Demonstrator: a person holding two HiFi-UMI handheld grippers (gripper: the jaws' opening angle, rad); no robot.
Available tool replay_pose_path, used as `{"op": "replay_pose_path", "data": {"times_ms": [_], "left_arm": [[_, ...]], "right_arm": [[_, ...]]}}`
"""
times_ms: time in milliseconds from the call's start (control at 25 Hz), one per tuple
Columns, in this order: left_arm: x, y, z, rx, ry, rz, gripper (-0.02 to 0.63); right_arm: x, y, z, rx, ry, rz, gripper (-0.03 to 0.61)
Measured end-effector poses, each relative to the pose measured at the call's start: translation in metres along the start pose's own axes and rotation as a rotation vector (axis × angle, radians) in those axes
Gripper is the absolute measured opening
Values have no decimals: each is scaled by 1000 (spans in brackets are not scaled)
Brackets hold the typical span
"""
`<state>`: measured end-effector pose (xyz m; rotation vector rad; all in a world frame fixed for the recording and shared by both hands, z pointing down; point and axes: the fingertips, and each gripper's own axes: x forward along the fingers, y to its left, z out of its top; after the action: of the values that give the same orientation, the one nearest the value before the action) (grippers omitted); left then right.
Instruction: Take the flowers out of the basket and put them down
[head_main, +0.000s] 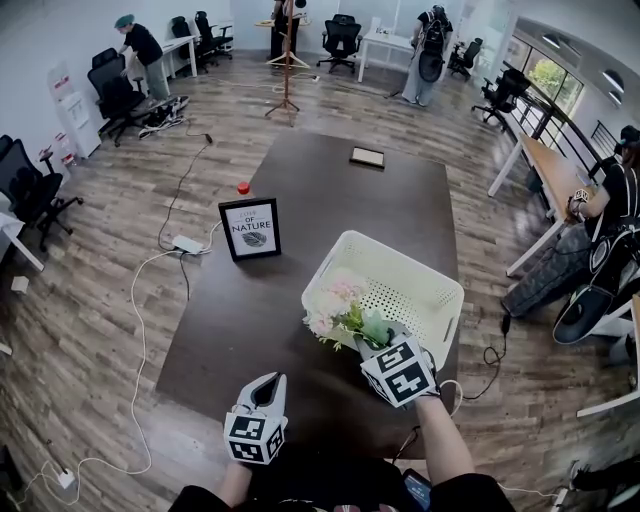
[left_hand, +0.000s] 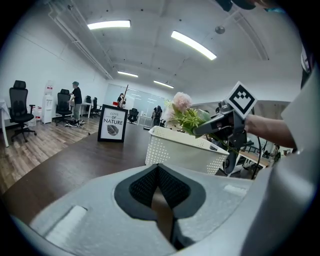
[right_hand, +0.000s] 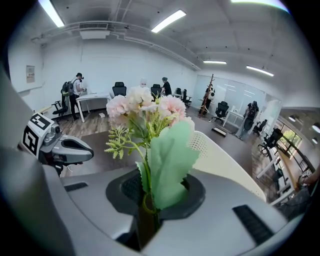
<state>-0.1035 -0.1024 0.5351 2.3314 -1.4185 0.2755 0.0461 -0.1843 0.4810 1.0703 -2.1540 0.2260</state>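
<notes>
Pinching the flowers (head_main: 338, 308) beside the basket (head_main: 432, 286), the right tool (right_hand: 145, 202) grips their stems; left tool (left_hand: 159, 179) closed, empty.

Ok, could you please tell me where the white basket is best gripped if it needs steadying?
Probably the top rim of the white basket on its left end wall, from above with the left hand-held gripper, one jaw inside and one outside. The wall is thin and upright, and that end is free of the flowers.
</notes>
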Motion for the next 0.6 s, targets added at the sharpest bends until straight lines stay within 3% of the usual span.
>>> {"op": "replay_pose_path", "data": {"times_ms": [600], "left_arm": [[-24,21,-6,3,-7,7,9]], "right_arm": [[13,49,-4,13,2,34,55]]}}
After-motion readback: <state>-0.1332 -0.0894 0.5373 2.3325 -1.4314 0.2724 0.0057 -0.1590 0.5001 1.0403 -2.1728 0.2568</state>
